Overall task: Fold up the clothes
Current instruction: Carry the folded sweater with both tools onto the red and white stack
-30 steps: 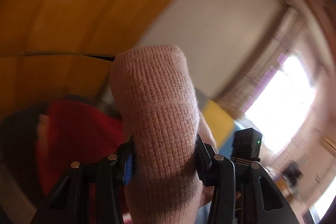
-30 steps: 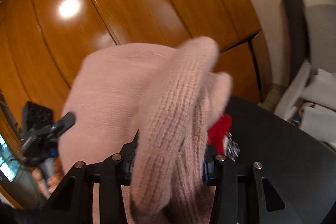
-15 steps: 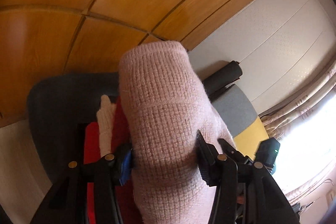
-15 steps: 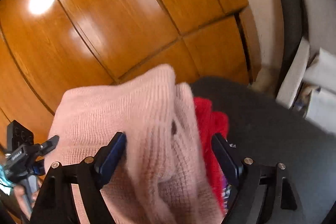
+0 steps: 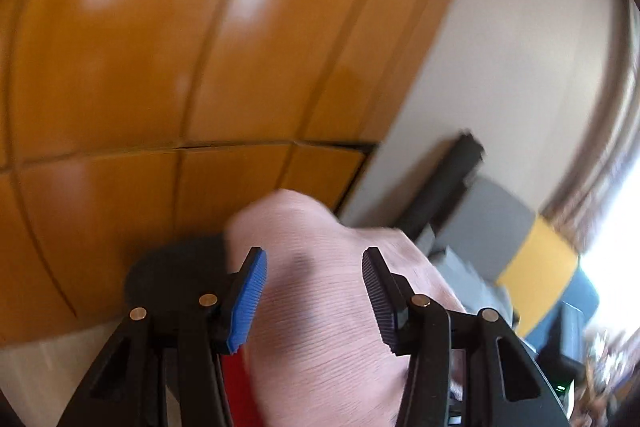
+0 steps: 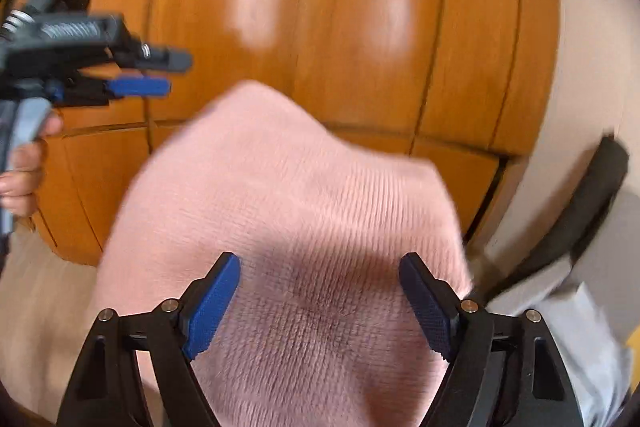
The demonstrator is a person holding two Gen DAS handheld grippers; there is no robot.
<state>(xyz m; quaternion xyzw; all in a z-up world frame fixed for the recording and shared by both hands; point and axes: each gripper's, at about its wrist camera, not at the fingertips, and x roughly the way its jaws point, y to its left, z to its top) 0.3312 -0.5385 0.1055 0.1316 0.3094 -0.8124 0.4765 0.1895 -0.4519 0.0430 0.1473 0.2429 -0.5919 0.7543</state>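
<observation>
Home, likely bedroom or living room. Glossy wooden wardrobe doors (image 5: 168,59) with panel seams fill background; plain cream wall (image 5: 500,59) beside them. Curtain (image 5: 596,195) at bright window, far right. Pale wood-look floor (image 6: 36,311) below. Pink knit sweater (image 6: 304,227) in foreground, household laundry.

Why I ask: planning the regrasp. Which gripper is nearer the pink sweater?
Right. The right gripper has the pink sweater between its jaws, which have just been opening. The left gripper hangs off to one side, clear of it.
</observation>
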